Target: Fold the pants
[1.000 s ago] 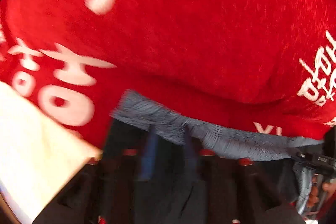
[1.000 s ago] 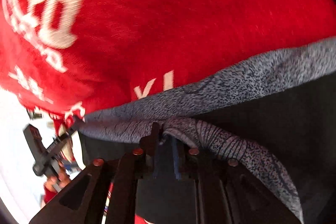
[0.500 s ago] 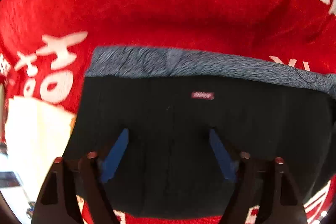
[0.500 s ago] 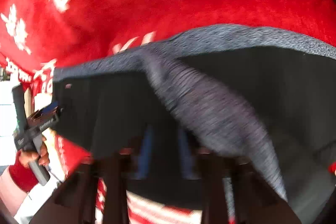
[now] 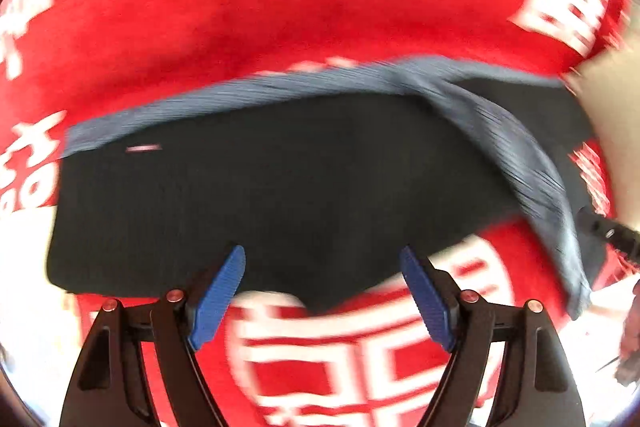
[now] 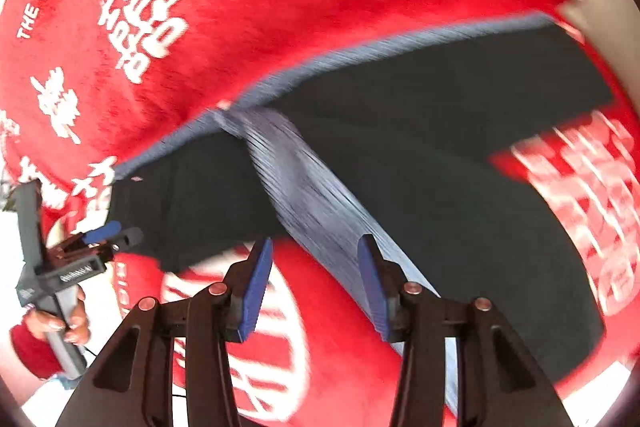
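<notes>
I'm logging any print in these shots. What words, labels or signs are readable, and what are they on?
"THE BIGDA", cut off by the picture's edge: white print on the red cloth under the pants.
Other white script and large characters on the red cloth: too stylised or blurred to read.
Small pale tag on the pants: blurred.
White lettering on the left tool body: too small to read.

The pants (image 5: 304,187) are seen by the left wrist view from just above and close by, looking forward along the left gripper (image 5: 322,291) across the red cloth (image 5: 280,27) beyond them. They are seen by the right wrist view (image 6: 460,155) from the other side, equally close, along the right gripper (image 6: 316,287). The pants' grey waistband (image 5: 256,91) (image 6: 360,55) is shared by the 2 views, and the left gripper (image 6: 108,231) is caught at the pants' left edge in the right view.
</notes>
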`<state>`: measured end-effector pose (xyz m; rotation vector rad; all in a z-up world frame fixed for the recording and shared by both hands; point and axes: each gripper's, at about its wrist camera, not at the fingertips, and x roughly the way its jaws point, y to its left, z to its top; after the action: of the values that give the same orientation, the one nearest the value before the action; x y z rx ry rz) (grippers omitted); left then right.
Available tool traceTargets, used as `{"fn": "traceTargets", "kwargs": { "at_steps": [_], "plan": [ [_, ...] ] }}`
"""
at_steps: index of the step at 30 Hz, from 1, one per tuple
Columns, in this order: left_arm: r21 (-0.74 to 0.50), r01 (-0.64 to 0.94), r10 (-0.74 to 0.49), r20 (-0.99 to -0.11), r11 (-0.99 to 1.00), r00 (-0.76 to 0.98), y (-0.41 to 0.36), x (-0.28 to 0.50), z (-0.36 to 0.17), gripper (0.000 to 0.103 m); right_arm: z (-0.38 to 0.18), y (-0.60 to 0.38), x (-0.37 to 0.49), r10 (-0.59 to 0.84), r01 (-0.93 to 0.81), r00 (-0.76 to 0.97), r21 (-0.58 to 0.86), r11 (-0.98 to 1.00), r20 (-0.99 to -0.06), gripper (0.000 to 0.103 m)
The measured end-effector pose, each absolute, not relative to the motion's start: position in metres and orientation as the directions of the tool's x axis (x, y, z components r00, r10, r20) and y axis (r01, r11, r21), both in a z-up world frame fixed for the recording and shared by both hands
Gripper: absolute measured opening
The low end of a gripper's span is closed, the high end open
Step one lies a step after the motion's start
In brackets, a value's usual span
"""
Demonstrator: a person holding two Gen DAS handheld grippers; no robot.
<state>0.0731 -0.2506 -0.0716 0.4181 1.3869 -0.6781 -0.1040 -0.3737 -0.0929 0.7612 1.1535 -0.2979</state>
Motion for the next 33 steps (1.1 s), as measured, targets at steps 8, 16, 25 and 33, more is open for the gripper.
{"fn": "traceTargets", "kwargs": {
  "at_steps": [8,16,25,33],
  "plan": [
    [-0.23,0.722,-0.263,-0.962,0.652,-0.069,-0.297,0.005,-0.095,0.081,-0.112,-0.371,-0.238,0.051,0.774,0.346,0.315,0.549,-0.937,0.048],
    [-0.183,0.797,-0.254,-0.966,0.576,-0.038,-0.303,-0.031,-0.084,0.081,-0.132,-0.361,-0.284,-0.017,0.834,0.334,0.287,0.472,-0.942,0.048],
    [-0.17,0.809,-0.236,-0.971,0.562,-0.04,-0.339,-0.045,-0.098,0.081,-0.147,-0.372,-0.281,0.049,0.767,0.424,0.387,0.511,-0.905,0.044],
    [-0.134,0.779,-0.194,-0.981,0.613,-0.017,-0.361,-0.051,-0.097,0.081,-0.108,-0.414,-0.274,0.226,0.654,0.546,0.579,0.487,-0.807,0.005]
  ]
}}
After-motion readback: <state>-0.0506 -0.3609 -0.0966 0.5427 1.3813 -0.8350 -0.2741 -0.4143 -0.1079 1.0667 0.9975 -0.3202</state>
